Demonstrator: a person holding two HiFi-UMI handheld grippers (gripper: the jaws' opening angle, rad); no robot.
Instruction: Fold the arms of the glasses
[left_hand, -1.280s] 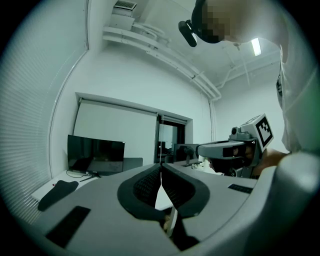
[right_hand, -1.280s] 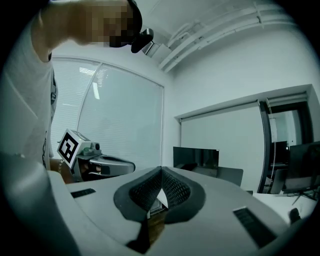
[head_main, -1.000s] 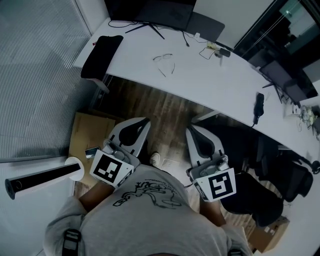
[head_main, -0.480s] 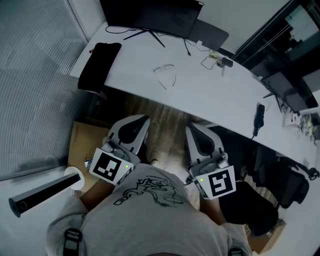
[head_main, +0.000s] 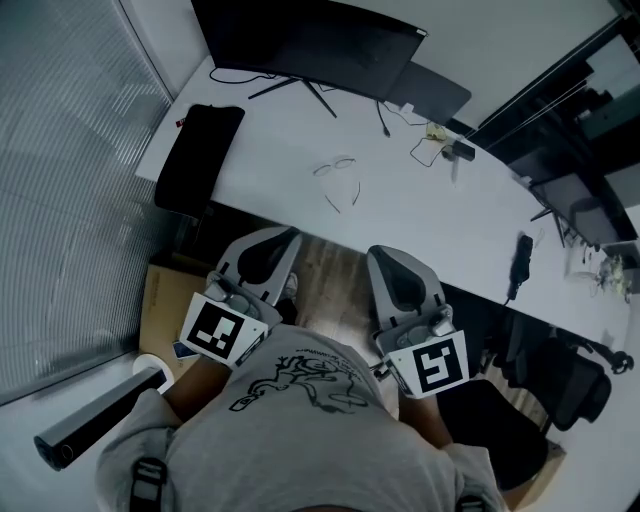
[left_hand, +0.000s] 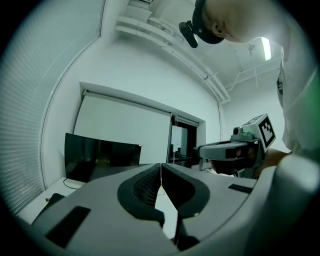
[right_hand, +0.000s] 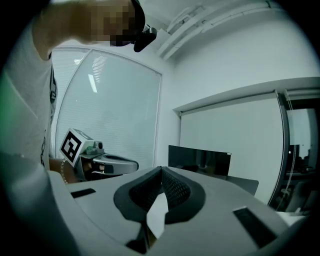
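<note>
You have walked both tongs up to the desk (head_main: 440, 225): the left gripper (head_main: 285, 238) and right gripper (head_main: 378, 254) now hover just short of its near edge, jaws pressed together and empty. The glasses (head_main: 338, 180) lie mid-desk with arms spread. If you arrive with the jaws closed like this, you risk shoving the frame across the desk.

In 1 second, the left gripper (head_main: 288, 238) and right gripper (head_main: 376, 254) have advanced side by side toward the white desk (head_main: 450, 215), nearer the glasses (head_main: 340, 181).
</note>
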